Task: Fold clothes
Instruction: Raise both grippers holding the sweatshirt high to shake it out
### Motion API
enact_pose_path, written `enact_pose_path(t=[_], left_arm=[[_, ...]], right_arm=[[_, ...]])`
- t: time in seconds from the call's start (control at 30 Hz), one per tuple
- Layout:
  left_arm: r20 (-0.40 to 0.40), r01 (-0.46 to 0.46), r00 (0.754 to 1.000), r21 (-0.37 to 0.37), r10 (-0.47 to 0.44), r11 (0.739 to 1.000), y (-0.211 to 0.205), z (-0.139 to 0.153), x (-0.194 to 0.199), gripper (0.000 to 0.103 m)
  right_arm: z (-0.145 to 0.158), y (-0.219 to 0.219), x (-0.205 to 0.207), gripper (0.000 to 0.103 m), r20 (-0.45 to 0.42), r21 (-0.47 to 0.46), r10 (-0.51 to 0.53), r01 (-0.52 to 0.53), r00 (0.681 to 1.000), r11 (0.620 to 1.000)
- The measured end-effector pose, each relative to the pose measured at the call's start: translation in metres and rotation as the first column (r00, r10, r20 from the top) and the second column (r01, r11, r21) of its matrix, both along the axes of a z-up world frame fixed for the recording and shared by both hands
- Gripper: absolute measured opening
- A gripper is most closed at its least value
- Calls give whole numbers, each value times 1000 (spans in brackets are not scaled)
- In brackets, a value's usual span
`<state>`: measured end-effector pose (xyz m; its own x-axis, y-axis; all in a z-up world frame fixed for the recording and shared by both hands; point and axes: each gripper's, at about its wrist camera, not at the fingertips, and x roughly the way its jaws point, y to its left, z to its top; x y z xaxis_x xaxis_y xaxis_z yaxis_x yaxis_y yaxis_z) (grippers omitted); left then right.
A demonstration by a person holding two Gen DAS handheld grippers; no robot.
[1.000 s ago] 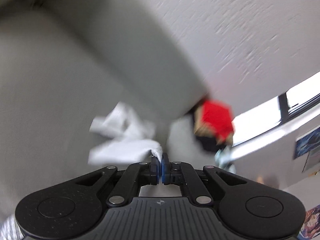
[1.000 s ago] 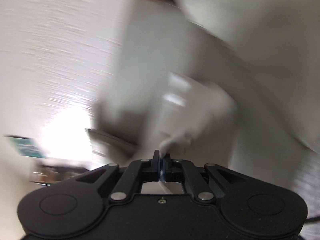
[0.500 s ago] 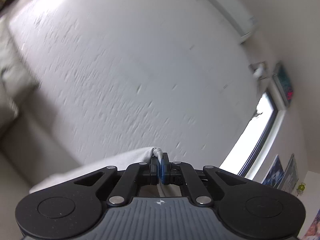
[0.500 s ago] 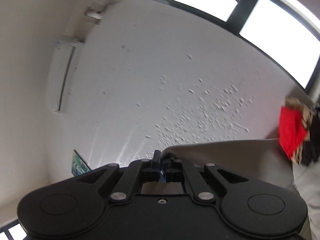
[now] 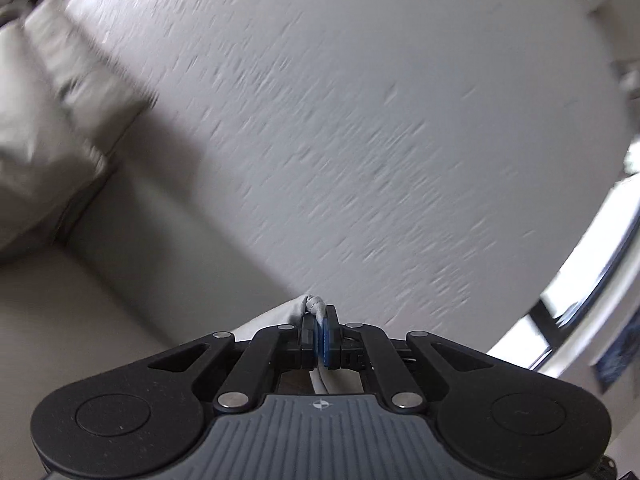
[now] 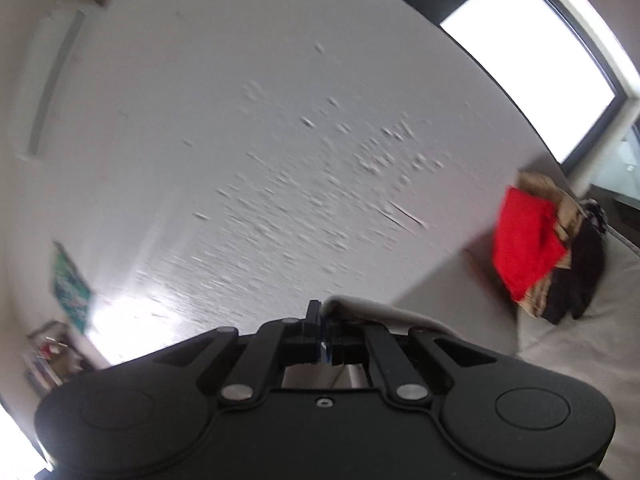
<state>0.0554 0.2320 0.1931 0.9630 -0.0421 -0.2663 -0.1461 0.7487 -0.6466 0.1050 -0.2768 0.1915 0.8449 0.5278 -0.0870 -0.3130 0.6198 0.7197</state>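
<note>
I have both tongs pressed together, each pinching a piece of the same pale garment. In the left wrist view, the left gripper [image 5: 320,326] clamps a bunched corner of the white cloth [image 5: 310,306] between its blue pads, and the fabric slopes away down to the left behind the linkage, with a strip of it also showing below the jaws. In the right wrist view, the right gripper [image 6: 320,330] grips the cloth's edge [image 6: 372,308], which runs off to the right in a smooth, taut band over the linkage. Both cameras look mostly at a textured white wall [image 5: 360,140], streaked with blur. On the left I see the pale grey sofa [image 5: 60,120] with its back cushions at the frame's upper left. On the right, a pile of clothes [image 6: 548,248], red on top with tan and black pieces beside it, sits on the sofa against the wall, well apart from the cloth I hold. A bright window [image 6: 532,60] fills the upper right, and a greenish poster [image 6: 70,288] hangs at the far left.
</note>
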Motion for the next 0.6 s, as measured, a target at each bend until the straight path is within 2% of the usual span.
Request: enact_pose_path(t=[0.07,0.1,0.13,0.2,0.23,0.3,0.33,0.43,0.47,0.53,0.6], left_arm=[[13,-19,1000,35,18,999,1,5,25,2],[23,-27,999,53,26,998,1,8,37,2],[85,-22,996,79,15,997,-2,20,36,2],[201,-7,980,126,-18,992,-10,50,21,2],[232,-9,972,155,-28,988,-13,55,16,2],[253,1,966,177,-47,984,-17,55,5,2],[238,14,970,175,-56,984,-18,45,4,2],[146,28,987,208,-59,978,-21,0,9,2],[101,27,994,219,-50,975,-24,-21,10,2],[6,44,999,192,-46,980,-25,-72,7,2],[-105,45,994,168,-27,985,-26,-126,7,2]], right_arm=[[-4,21,36,2,-20,-56,-38,37,999,998],[4,23,44,2,4,-59,-52,52,999,997],[13,24,50,2,31,-60,-65,66,997,996],[42,18,45,2,118,-59,-86,93,989,994],[55,13,39,2,164,-64,-97,109,982,992],[57,4,25,2,215,-89,-101,123,971,989],[50,1,21,2,216,-103,-97,122,972,987],[3,-6,21,2,123,-125,-70,85,990,989],[-19,-6,25,2,77,-135,-63,73,995,988],[-72,-3,40,2,-29,-164,-53,48,998,985],[-123,3,47,2,-144,-180,-46,20,988,983]])
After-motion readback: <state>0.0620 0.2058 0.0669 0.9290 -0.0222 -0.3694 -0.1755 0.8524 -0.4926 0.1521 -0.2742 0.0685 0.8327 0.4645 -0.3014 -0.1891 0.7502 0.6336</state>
